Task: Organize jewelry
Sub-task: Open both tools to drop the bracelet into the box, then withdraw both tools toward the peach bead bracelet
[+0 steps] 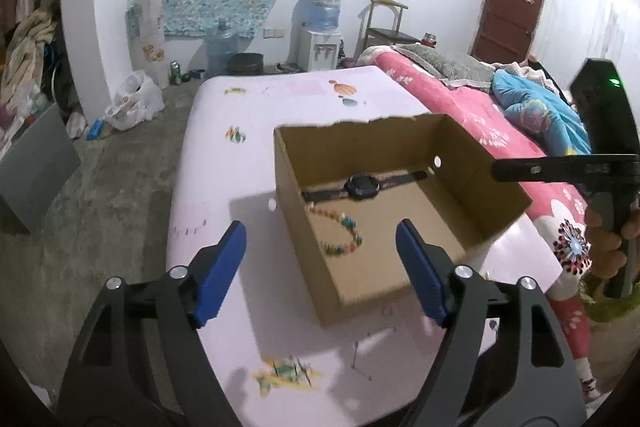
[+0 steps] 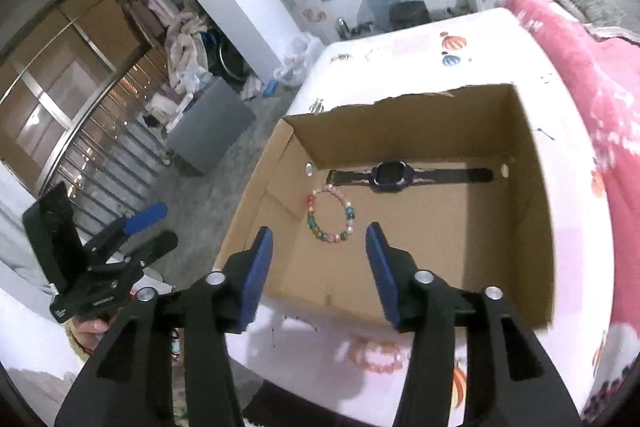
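1. While both claws hang empty at the bottom of their frames, the left claw stands wide apart with its blue pads clear of everything, and the right claw is roughly half open with nothing between its pads.
2. Just beyond the claws, at the centre of both views, sits the open brown cardboard box on the pale lilac desk printed with small colourful motifs.
3. On the box floor, lower left of centre in the right wrist view, lies the round bracelet of multicoloured beads; in the left wrist view it shows blurred near the box's left wall.
4. Behind it, along the far wall of the box, the dark wristwatch with a purple-rimmed square face lies flat with its strap stretched out, near the bracelet; I cannot tell whether they touch.
5. A faint pink ring shows on the desk at the bottom of the right wrist view; too blurred to say whether it is a bracelet or a print.
6. Both pieces appear placed, so the step in hand looks like the retreat: I would draw the claws up and away without clipping the box's near rim, keeping the pads apart so nothing snags.
7. Farthest off, at the right edge, lies the bed with a pink flowered cover.
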### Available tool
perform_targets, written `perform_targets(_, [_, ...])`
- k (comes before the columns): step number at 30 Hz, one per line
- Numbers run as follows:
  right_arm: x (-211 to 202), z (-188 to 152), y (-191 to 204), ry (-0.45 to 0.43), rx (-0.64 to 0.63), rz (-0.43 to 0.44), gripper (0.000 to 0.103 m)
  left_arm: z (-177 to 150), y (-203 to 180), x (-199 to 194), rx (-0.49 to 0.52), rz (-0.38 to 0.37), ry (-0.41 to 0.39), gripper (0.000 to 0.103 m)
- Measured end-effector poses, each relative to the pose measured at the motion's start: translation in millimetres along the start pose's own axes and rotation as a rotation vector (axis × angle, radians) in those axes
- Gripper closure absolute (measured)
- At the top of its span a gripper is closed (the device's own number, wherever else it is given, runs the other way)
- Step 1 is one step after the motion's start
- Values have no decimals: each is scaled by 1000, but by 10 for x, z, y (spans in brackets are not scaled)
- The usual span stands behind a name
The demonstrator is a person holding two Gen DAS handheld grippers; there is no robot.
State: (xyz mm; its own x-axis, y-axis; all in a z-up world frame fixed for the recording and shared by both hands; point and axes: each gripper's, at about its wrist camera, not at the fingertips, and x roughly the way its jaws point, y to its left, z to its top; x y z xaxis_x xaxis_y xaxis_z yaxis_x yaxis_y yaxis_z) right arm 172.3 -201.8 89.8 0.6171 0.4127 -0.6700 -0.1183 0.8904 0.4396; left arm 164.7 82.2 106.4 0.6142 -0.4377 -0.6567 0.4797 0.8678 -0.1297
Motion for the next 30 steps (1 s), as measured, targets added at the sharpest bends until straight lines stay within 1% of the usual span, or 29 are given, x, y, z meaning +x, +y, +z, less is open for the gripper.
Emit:
perform_targets(3, [-118, -319, 10, -18, -3, -20, 44, -241, -16, -23, -16, 9, 45, 25])
perform_targets(4, [-153, -406, -1, -21, -1, -31, 39, -342, -33, 3, -20, 10, 68, 24])
perform_targets(7, [-185, -729, -18, -19, 9, -83, 32, -598, -107, 147, -18, 20, 143, 23])
perform_targets(9, [-136, -956, -47, -1, 13, -147, 30, -775, -166, 268, -19, 32, 194, 22])
perform_targets(11, [-89, -1111, -70, 20, 19, -201, 26, -914, -187, 352, -21, 40, 217, 22])
perform_targets(14, [8, -1344, -102, 56, 26, -330, 24, -1094, -235, 540, -23, 54, 251, 22])
perform_targets(15, [20, -1383, -109, 61, 23, -355, 23, -1138, -250, 614, -20, 58, 264, 22])
perform_targets(17, [40, -1471, -106, 62, 2, -423, 16, -1204, -271, 746, -6, 78, 291, 21])
perform_targets(18, [36, -1505, -97, 57, -13, -457, 15, -1230, -286, 801, 3, 85, 302, 21])
perform_targets(20, [13, -1566, -92, 46, -30, -495, 11, -1261, -305, 901, 16, 97, 323, 21])
perform_targets(21, [-1, -1585, -102, 38, -35, -512, 11, -1280, -310, 935, 20, 102, 330, 22])
perform_targets(24, [-62, -1582, -82, -15, -68, -626, 8, -1312, -322, 1016, 24, 118, 344, 21])
perform_targets(26, [-88, -1548, -56, -43, -91, -675, 7, -1319, -338, 1035, 33, 134, 339, 19])
perform_targets(29, [-167, -1512, -11, -95, -146, -695, 7, -1312, -365, 1055, 40, 145, 333, 16])
perform_targets(30, [-222, -1505, 17, -128, -172, -700, 7, -1316, -360, 1058, 37, 144, 294, 15])
